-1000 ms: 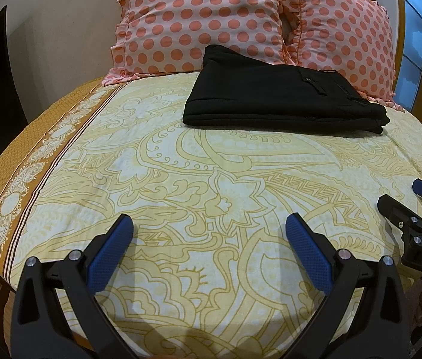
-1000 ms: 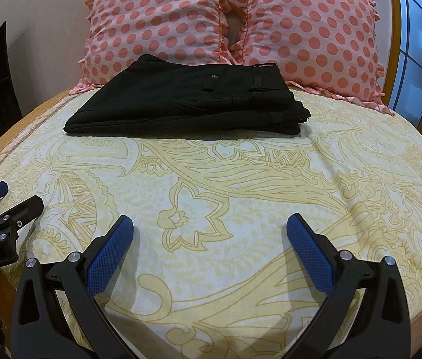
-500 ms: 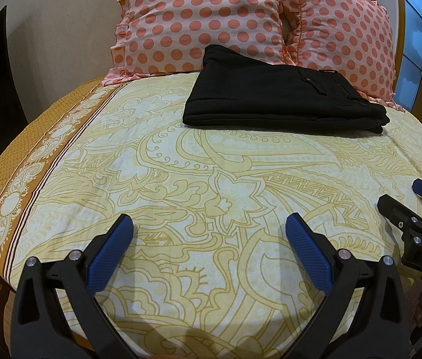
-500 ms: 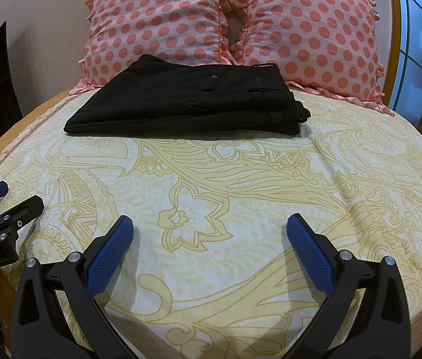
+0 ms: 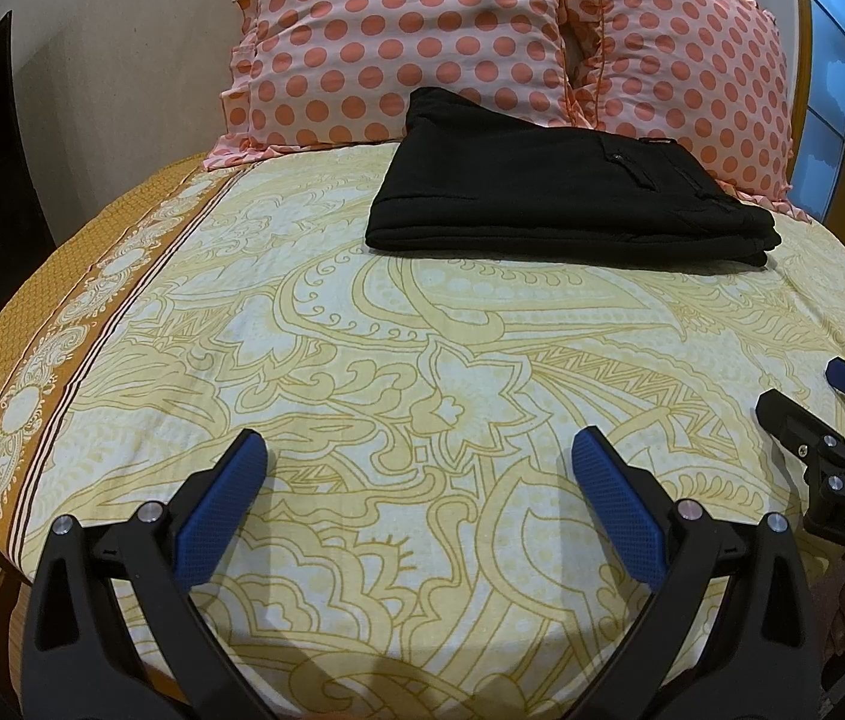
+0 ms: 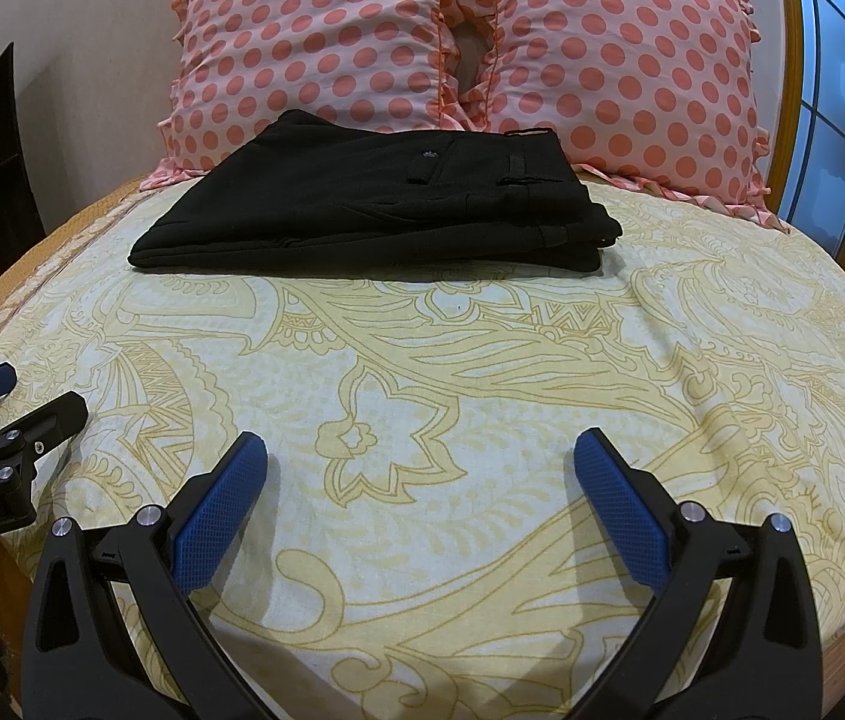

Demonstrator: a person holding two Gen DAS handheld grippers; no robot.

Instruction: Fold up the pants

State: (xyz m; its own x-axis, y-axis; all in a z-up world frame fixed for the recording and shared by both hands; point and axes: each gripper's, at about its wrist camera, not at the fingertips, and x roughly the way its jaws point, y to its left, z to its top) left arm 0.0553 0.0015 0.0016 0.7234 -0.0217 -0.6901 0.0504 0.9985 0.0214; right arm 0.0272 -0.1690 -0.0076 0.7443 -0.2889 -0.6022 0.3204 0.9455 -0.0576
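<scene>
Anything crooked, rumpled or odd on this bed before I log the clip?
Nothing stands out. The black pants lie folded in a flat stack near the pillows, edges roughly aligned. Both grippers, left and right, are open, empty and well short of them.

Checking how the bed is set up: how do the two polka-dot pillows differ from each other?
In the left wrist view, the left pillow faces the camera broadly, while the right pillow is seen more edge-on and sits beside the window. The black pants lean their far left corner against the left pillow; the right pillow shows only past their waistband end. Both are pink with coral dots and frilled edges, propped upright at the head of the bed.
</scene>
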